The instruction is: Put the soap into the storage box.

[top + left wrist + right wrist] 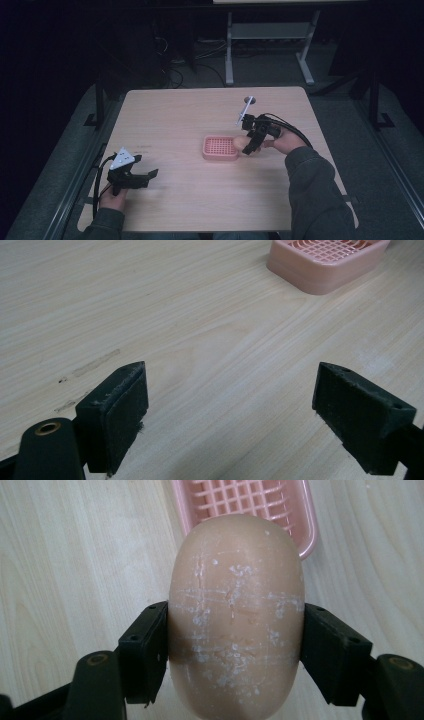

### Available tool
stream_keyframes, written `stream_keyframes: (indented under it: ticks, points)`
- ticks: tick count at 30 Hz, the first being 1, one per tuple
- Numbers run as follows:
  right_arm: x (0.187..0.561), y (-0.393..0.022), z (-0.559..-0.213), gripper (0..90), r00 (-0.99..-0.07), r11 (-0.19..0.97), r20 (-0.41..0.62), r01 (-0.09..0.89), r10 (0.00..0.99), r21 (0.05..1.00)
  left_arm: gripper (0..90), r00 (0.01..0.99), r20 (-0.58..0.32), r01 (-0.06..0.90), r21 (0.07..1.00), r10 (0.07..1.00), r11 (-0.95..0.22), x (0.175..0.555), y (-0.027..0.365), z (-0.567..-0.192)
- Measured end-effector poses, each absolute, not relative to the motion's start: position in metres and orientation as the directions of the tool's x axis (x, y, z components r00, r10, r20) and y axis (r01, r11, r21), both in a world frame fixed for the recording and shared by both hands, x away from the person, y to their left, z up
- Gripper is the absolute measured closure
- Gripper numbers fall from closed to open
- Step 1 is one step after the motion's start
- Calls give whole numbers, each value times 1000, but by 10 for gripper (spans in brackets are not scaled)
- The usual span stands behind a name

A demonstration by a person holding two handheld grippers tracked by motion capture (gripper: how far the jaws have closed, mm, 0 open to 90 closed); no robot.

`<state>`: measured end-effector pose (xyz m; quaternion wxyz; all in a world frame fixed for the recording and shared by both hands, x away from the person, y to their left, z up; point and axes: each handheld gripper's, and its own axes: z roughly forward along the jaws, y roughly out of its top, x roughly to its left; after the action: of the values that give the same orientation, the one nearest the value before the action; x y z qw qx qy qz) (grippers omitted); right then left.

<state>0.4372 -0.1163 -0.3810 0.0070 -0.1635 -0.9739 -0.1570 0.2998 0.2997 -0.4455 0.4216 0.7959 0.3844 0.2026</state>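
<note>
Dark floor and the legs of a second desk fill the upper part of the high view, and below them a pale wooden table [200, 110] takes the middle of the frame. Near the centre of that table, slightly right, lies a pink soap dish [220, 148] with a grid of small holes in its top.

At the dish's right edge the right gripper [248, 146] is held by a hand [286, 142] that comes in from the lower right with a dark sleeve behind it. Its jaws are clamped on a peach-coloured bar of soap [239, 144], one jaw on each long side. In the right gripper view the soap [236, 615] sits in the middle of the frame, smooth and rounded, marked with white scratches and flecks, and the dish [295, 510] lies beneath and beyond it at the top of the frame, so the bar is above the dish's near rim, whether clear of it or touching I cannot tell.

At the lower left of the high view the left gripper [150, 174] rests low over the table, well apart from the dish, with a grey three-cornered plate on top. In the left gripper view its jaws stand wide apart with bare wood between them, and the dish [325, 265] shows at the upper right.
</note>
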Motion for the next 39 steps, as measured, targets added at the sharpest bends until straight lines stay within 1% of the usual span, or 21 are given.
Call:
stream_keyframes:
  ticks: [5, 13, 21, 25, 39]
  points:
    - [441, -110, -376, 317, -950, 895, 63, 310, 307, 321, 143, 624, 0, 439, 827, 782, -351, 300, 300, -445]
    - [445, -104, -375, 317, -954, 907, 58, 299, 295, 298, 143, 624, -2, 441, 827, 782, -350, 300, 300, -446]
    - [447, -98, -371, 317, -957, 906, 57, 289, 286, 310, 143, 625, -3, 442, 826, 781, -350, 300, 300, -446]
    - [449, -92, -372, 317, -960, 917, 54, 278, 275, 287, 143, 625, 0, 439, 827, 781, -351, 300, 301, -445]
    - [456, -71, -366, 317, -970, 931, 32, 241, 242, 274, 143, 625, 1, 437, 829, 781, -350, 300, 301, -445]
